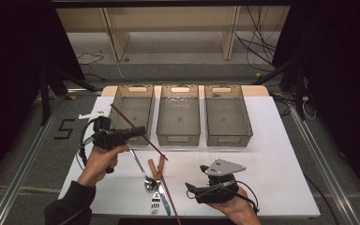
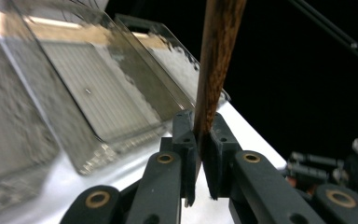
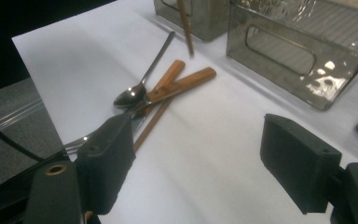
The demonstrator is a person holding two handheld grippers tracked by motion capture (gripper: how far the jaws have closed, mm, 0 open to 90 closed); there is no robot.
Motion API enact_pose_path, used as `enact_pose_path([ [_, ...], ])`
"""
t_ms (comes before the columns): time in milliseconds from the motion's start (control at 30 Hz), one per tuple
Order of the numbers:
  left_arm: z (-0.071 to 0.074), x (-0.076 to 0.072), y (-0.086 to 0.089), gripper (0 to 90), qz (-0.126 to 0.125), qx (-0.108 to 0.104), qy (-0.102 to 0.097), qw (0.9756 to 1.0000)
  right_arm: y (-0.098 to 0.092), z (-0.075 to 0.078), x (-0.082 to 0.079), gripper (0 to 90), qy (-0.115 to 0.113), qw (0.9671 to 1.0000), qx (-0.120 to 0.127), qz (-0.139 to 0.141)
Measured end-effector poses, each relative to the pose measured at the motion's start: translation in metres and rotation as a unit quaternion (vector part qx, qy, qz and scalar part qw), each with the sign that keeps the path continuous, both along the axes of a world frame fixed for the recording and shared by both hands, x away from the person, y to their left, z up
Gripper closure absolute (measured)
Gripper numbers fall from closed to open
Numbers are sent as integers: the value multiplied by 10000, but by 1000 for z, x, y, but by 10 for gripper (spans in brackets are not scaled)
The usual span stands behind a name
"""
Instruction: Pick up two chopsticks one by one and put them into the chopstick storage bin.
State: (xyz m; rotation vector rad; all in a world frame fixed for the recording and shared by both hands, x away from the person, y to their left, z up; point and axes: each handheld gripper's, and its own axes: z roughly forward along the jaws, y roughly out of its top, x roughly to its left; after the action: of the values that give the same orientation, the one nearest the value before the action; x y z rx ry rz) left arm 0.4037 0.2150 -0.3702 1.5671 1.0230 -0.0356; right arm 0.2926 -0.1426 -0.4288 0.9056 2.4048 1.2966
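Wooden chopstick is pinched tight in the left gripper, slanting from ten to four o'clock across the near corner of the left bin. Right gripper gapes empty, with the cutlery pile at its nine o'clock.

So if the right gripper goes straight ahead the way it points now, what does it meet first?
Probably the cutlery pile: the right gripper, fingers open and empty, points left across the white table toward the fork and the wooden-handled knife. Depth is unclear; it might pass just above them.
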Motion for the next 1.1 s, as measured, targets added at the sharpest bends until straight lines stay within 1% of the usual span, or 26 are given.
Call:
enact_pose_path([
  [33,4,5,3,839,40,28,2,10000,-1,-1,0,257,9,10000,13,-7],
  [100,12,13,9,839,106,143,-19,9998,-2,-3,0,243,71,10000,21,-7],
  [167,18,21,13,838,161,251,-14,9996,-3,-5,0,231,85,9999,39,-47],
  [300,25,36,20,838,284,364,31,9989,-5,-6,0,222,91,9999,81,-99],
  [333,27,39,22,838,305,427,23,9986,-6,-7,0,221,84,9999,89,-107],
  [400,30,45,25,839,386,481,40,9981,-8,-7,0,221,48,9999,102,-96],
  [533,33,58,32,839,582,627,68,9963,-10,-7,0,220,81,9998,120,-148],
  [767,31,74,43,838,792,660,154,9946,-12,-9,0,210,100,9997,121,-181],
  [867,31,80,47,838,917,758,146,9928,-14,-9,0,202,79,9995,171,-241],
  [933,30,83,48,838,996,895,135,9909,-16,-9,0,196,62,9995,199,-243],
  [967,29,84,47,838,1049,1016,125,9892,-16,-9,0,194,67,9994,211,-262],
  [1100,24,90,44,838,1086,1234,176,9862,-18,-9,0,188,64,9993,245,-263],
])
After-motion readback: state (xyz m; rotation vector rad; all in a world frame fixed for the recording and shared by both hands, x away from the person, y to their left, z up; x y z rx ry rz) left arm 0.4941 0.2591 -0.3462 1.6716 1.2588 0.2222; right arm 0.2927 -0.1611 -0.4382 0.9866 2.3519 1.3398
